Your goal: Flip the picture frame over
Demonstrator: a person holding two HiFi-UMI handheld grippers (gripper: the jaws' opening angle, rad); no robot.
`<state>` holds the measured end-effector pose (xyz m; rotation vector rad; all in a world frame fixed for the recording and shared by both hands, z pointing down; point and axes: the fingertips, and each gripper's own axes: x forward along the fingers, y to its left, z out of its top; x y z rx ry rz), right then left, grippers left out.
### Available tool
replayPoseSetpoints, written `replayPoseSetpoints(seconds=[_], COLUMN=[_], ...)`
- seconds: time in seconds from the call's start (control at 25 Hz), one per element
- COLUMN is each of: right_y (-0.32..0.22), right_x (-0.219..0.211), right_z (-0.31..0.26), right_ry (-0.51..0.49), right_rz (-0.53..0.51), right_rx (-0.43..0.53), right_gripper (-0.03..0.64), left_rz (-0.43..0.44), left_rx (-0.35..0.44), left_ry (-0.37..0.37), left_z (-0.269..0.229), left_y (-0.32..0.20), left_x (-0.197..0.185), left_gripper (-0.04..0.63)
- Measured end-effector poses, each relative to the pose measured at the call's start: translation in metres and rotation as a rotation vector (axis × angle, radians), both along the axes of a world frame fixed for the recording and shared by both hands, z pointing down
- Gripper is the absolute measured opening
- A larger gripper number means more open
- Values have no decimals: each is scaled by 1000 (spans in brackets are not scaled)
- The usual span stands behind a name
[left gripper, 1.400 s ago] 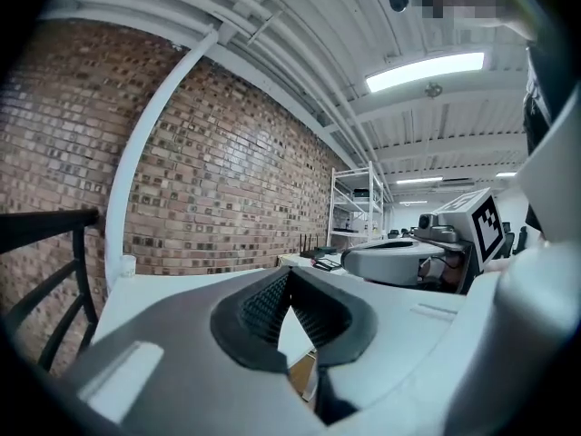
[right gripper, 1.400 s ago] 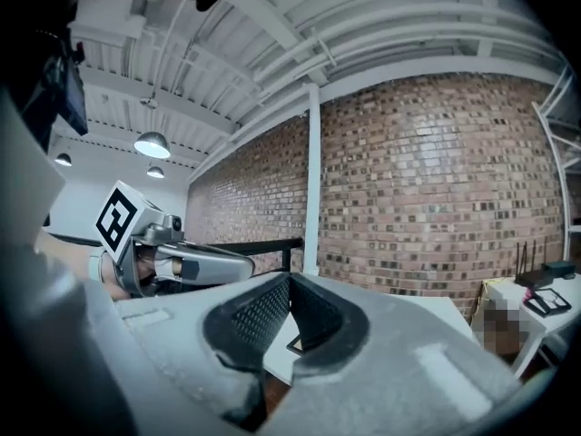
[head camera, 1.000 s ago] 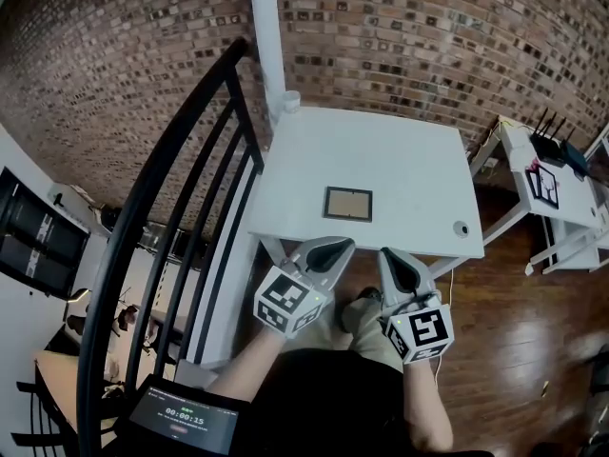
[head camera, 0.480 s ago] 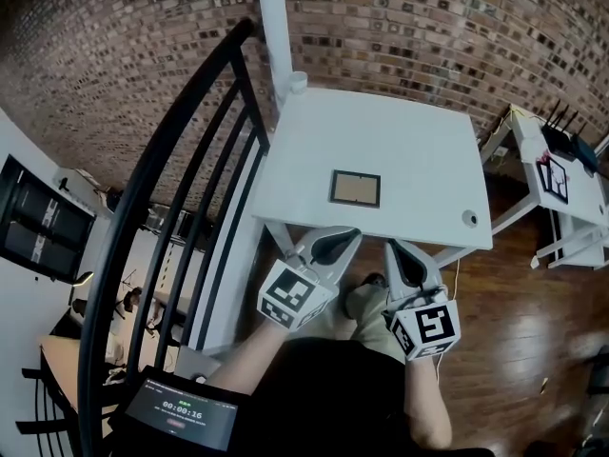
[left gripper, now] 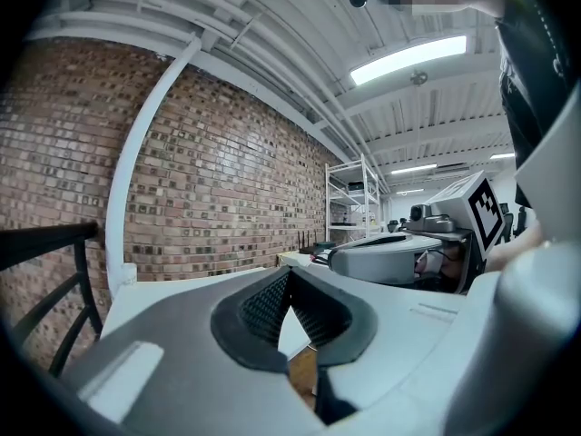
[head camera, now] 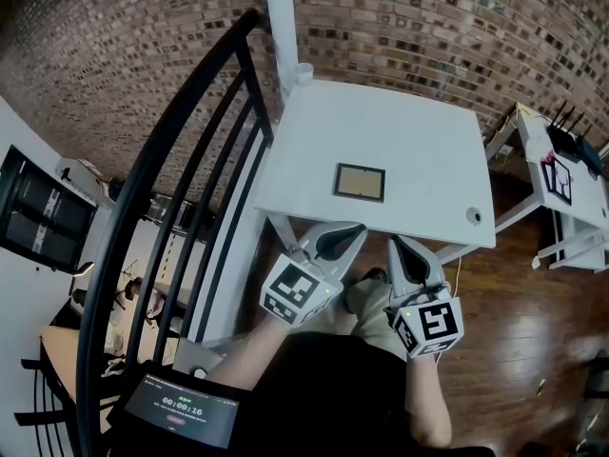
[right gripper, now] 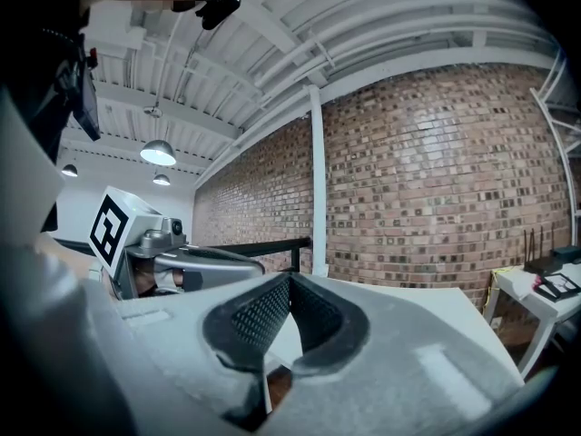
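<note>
A small dark-rimmed picture frame with a tan face lies flat on the white table, near its front edge. Both grippers hover side by side just short of that edge, pointing at the table and apart from the frame. My left gripper is shut with nothing between its fingers, and its tips meet in the left gripper view. My right gripper is shut and empty too. Each gripper view shows the other gripper beside it, the right gripper and the left gripper.
A black stair railing runs along the table's left side. A white post and a small white cup stand at the far left corner, before a brick wall. A cable hole is near the table's front right. A second white table stands right.
The head camera has shifted a little, so the table sits slightly higher and further right in the picture. The grippers and the frame keep their places.
</note>
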<state>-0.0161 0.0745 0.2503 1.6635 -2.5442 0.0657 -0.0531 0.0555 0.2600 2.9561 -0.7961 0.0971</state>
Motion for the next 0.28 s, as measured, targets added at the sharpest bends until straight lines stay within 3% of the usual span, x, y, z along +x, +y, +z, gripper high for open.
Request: replayPoseSetpoints(seconds=[0.28], right_y=[5], right_x=[-3], right_z=[6], right_ry=[-7], right_rz=[13], right_rx=[12], right_gripper=[-9], left_rz=[10], left_rx=[12], left_ry=[3], left_z=[6], left_y=[6], left_x=[-5], left_gripper=[15])
